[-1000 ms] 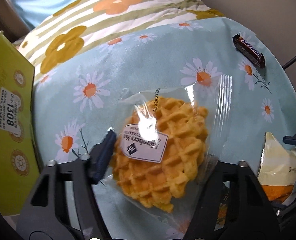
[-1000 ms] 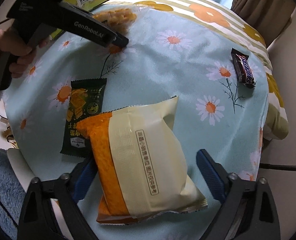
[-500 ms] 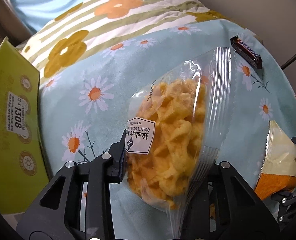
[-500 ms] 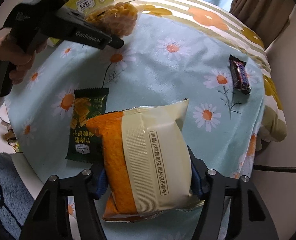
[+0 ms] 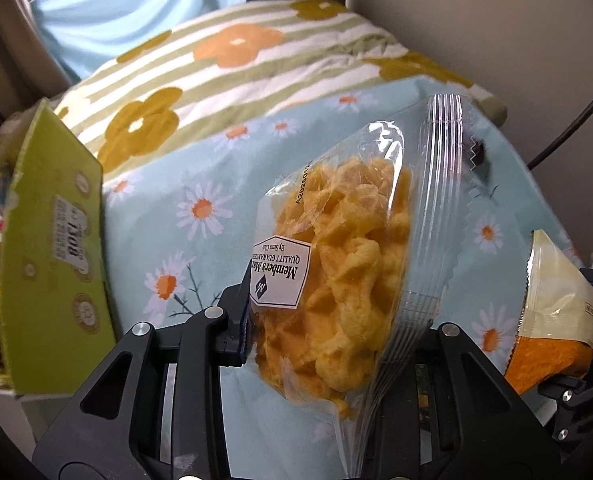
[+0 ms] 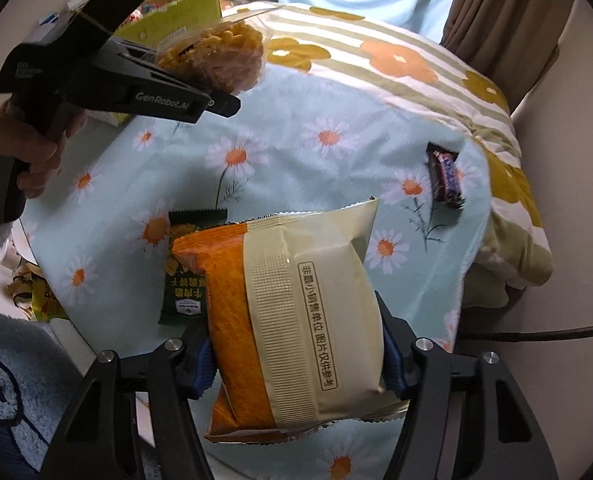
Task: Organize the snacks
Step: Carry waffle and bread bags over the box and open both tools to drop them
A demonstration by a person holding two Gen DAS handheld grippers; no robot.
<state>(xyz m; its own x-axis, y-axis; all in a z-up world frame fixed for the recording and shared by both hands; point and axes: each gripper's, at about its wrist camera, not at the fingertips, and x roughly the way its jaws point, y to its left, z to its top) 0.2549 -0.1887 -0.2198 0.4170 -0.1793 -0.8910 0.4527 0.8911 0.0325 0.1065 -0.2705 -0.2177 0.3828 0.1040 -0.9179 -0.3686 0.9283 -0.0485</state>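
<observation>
Left claw (image 5: 328,320) clamped on clear waffle bag (image 5: 336,264), right claw (image 6: 296,356) clamped on orange-cream packet (image 6: 296,320), both lifted above daisy cloth (image 6: 296,152): carry level to green box (image 5: 56,240) (open top at left), releasing only once inside.

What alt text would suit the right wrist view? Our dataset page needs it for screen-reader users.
The right gripper clamps an orange-and-cream snack bag above a daisy-print cloth. On the cloth lie a dark green packet and a chocolate bar. At upper left, the left gripper holds a clear bag of yellow snacks near a green box.
</observation>
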